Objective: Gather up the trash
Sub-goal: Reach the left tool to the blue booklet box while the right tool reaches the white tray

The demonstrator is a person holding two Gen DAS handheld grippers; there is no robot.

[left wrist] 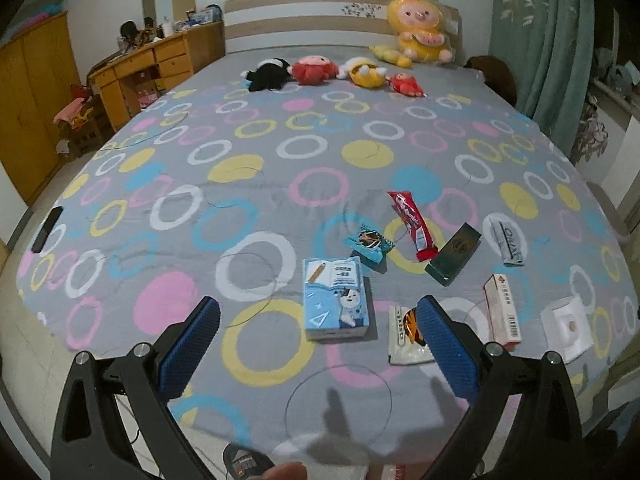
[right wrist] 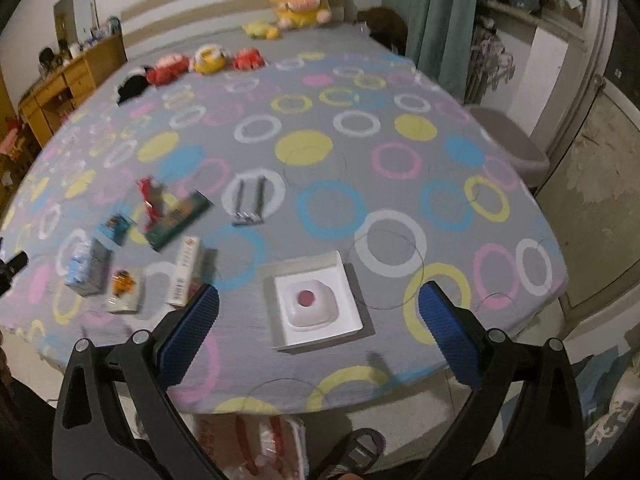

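Note:
Trash lies on the near part of the bed. In the left wrist view: a blue tissue box (left wrist: 336,300), a teal snack wrapper (left wrist: 370,242), a red wrapper (left wrist: 412,224), a dark green box (left wrist: 454,254), a grey tube box (left wrist: 506,240), a pink-white box (left wrist: 502,308), a white-orange packet (left wrist: 406,338) and a white square tray (left wrist: 566,328). My left gripper (left wrist: 318,322) is open and empty, just short of the tissue box. My right gripper (right wrist: 320,312) is open and empty around the white tray (right wrist: 316,300). The other items (right wrist: 176,220) lie to its left, blurred.
Plush toys (left wrist: 320,70) line the headboard end. A black remote (left wrist: 47,229) lies at the bed's left edge. A wooden desk (left wrist: 148,68) stands left, green curtains (left wrist: 548,40) right. A grey bin (right wrist: 512,140) stands beside the bed. A bag (right wrist: 260,444) lies on the floor below.

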